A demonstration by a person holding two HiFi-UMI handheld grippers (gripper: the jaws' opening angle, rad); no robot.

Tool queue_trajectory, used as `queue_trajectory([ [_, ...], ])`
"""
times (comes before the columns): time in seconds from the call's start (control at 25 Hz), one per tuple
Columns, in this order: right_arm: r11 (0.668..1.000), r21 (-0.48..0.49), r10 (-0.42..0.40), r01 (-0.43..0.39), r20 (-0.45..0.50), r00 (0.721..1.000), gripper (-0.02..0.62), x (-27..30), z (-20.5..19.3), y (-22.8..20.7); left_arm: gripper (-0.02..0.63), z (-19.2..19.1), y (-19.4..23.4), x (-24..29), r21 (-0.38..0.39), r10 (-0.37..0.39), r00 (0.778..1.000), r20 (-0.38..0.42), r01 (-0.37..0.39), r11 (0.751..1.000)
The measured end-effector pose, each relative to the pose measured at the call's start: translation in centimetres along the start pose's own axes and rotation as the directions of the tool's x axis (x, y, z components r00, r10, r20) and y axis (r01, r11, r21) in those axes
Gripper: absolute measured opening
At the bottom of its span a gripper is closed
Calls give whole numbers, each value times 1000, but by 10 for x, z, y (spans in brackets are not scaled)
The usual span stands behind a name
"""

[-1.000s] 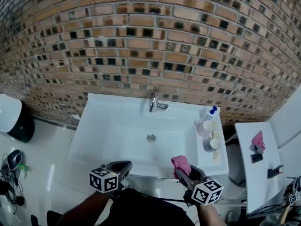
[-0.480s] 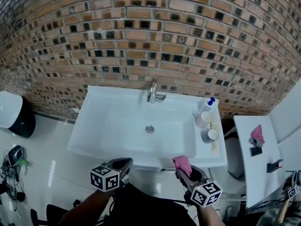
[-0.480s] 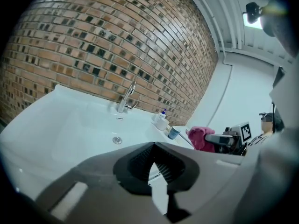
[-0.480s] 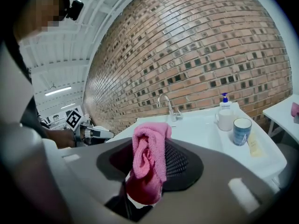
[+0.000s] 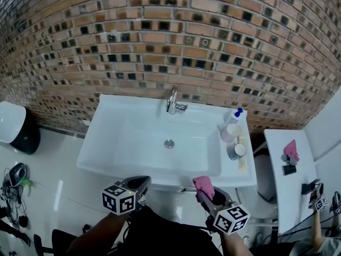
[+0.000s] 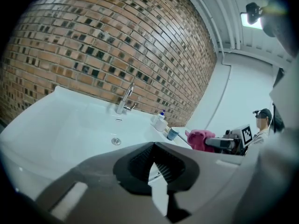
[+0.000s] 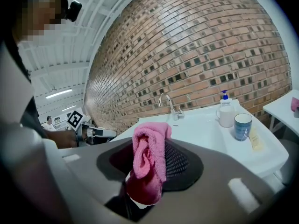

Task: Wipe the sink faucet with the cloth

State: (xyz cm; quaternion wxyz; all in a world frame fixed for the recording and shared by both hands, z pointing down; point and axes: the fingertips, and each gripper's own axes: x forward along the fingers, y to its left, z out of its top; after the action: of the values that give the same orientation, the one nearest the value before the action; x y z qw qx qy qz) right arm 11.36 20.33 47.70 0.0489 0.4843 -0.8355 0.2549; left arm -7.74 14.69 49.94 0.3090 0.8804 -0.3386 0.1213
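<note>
A chrome faucet (image 5: 172,102) stands at the back of the white sink (image 5: 106,137), against the brick wall; it also shows as the faucet (image 6: 125,98) and the faucet (image 7: 167,104) in the gripper views. My right gripper (image 5: 204,190) is shut on a pink cloth (image 5: 203,186), held in front of the sink's near edge, well short of the faucet. The cloth (image 7: 148,160) bunches up between the jaws. My left gripper (image 5: 139,184) hangs level with it to the left, jaws shut and empty (image 6: 153,164).
A soap pump bottle (image 5: 232,122), a white cup and a blue cup (image 5: 236,151) stand on the sink's right ledge. A white side table (image 5: 290,183) with another pink cloth (image 5: 291,150) is at the right. A black-and-white bin (image 5: 13,127) sits at the left.
The view has drifted so the sink sits slightly higher and farther. Both grippers stay low in front of the sink, the cloth still held.
</note>
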Motion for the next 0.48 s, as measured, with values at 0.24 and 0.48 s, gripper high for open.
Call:
queue_trajectory([
  [0.24, 1000, -11, 2, -2, 1, 1000, 163, 0, 2, 2, 6, -1, 3, -3, 5, 6, 1000, -5, -6, 1000],
  [0.48, 1000, -25, 5, -5, -8, 1000, 163, -1, -1, 4, 6, -3, 0, -3, 12, 2, 1000, -11, -2, 1000],
])
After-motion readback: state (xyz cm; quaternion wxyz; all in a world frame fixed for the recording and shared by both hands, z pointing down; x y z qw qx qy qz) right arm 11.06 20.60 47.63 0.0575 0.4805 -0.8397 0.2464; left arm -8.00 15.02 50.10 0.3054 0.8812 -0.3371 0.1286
